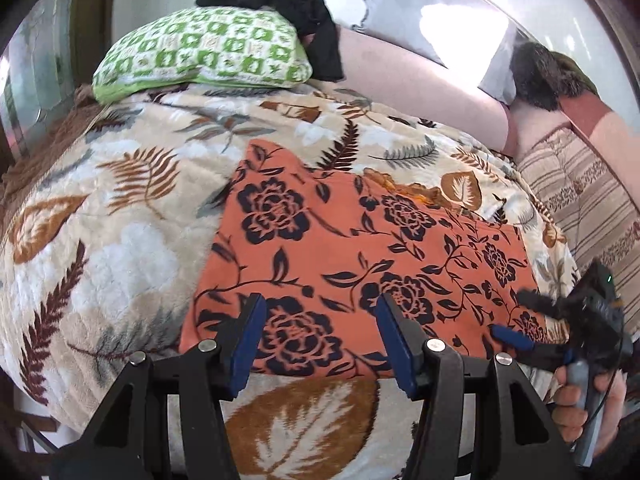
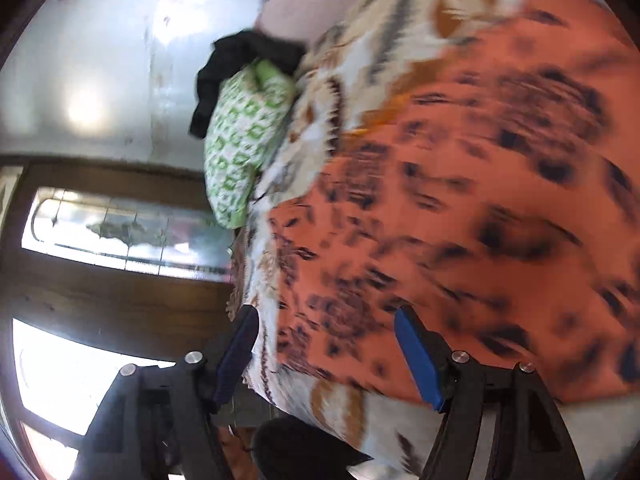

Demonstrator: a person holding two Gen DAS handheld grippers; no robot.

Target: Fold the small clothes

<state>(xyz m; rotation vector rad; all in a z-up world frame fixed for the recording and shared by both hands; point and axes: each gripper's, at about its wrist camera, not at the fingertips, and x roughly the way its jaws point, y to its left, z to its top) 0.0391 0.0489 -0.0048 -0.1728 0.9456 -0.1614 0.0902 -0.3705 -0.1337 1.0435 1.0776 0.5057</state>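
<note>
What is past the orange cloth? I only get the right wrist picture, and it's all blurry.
Observer: The left wrist view shows a grey pillow beyond the orange cloth.
Operator: Are the other tongs holding the cloth?
Observer: No. The left tongs are open over its near edge, pinching nothing.
Operator: Can you see who holds my tongs?
Observer: A hand grips the right tongs by the cloth's right corner.

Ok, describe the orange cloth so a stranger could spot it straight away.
Find the bed with the leaf-print blanket. Spread flat on its near side lies the orange cloth. It alone is bright orange with dark navy roses and vines.
</note>
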